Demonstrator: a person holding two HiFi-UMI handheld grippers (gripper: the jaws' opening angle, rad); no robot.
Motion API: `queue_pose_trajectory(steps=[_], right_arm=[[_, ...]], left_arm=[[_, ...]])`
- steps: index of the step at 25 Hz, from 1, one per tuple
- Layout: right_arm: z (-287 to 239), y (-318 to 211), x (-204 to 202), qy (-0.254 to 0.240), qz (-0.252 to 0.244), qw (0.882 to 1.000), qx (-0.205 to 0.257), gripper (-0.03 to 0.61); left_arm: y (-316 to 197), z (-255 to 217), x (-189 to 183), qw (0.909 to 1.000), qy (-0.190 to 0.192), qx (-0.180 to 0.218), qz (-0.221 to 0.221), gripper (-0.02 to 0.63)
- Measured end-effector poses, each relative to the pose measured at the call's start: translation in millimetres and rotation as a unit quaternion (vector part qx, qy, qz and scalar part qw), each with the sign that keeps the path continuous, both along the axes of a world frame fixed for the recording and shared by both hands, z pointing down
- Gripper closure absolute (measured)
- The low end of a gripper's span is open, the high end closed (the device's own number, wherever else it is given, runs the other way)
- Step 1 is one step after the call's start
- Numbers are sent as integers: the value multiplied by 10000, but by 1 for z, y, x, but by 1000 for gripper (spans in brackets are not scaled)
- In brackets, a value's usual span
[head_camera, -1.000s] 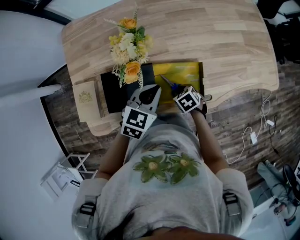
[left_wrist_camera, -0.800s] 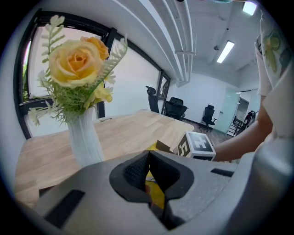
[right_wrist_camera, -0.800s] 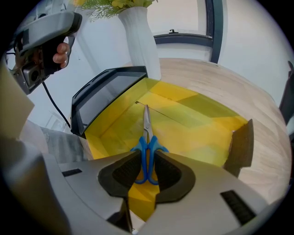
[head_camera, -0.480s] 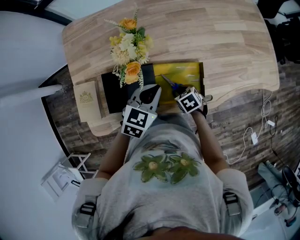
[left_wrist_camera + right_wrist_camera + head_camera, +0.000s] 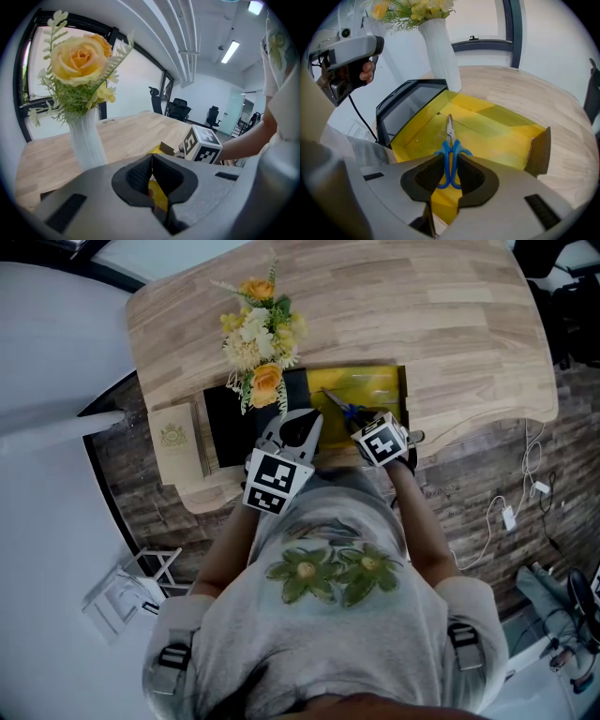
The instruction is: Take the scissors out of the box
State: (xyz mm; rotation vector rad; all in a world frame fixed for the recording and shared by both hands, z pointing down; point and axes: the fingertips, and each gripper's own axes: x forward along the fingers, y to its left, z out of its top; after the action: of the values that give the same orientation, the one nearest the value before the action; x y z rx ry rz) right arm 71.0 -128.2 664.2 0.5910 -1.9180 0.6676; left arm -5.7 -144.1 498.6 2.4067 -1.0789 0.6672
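Note:
Blue-handled scissors (image 5: 450, 129) lie in an open yellow-lined box (image 5: 497, 131) with their blades pointing away from me. In the head view the scissors (image 5: 339, 407) sit at the near side of the box (image 5: 380, 382). My right gripper (image 5: 451, 159) points steeply down into the box, and its pads press on the two blue handle loops from either side. My left gripper (image 5: 294, 423) hovers over the box's black lid (image 5: 223, 423), to the left of the right one. The left gripper (image 5: 151, 158) has its pads touching and nothing between them.
A white vase of yellow flowers (image 5: 255, 343) stands just behind the lid, close to the left gripper (image 5: 86, 140). A small beige box (image 5: 176, 442) lies at the table's near-left edge. The wooden table (image 5: 441, 324) stretches away behind and to the right of the box.

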Motion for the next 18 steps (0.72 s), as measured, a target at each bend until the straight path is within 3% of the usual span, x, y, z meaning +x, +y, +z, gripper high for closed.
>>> queue_pose_trajectory(steps=[18], right_arm=[[-31,-2,0,-404,221,9988,173,495]], left_arm=[[5,-2,5,9999,-67,57,87,606]])
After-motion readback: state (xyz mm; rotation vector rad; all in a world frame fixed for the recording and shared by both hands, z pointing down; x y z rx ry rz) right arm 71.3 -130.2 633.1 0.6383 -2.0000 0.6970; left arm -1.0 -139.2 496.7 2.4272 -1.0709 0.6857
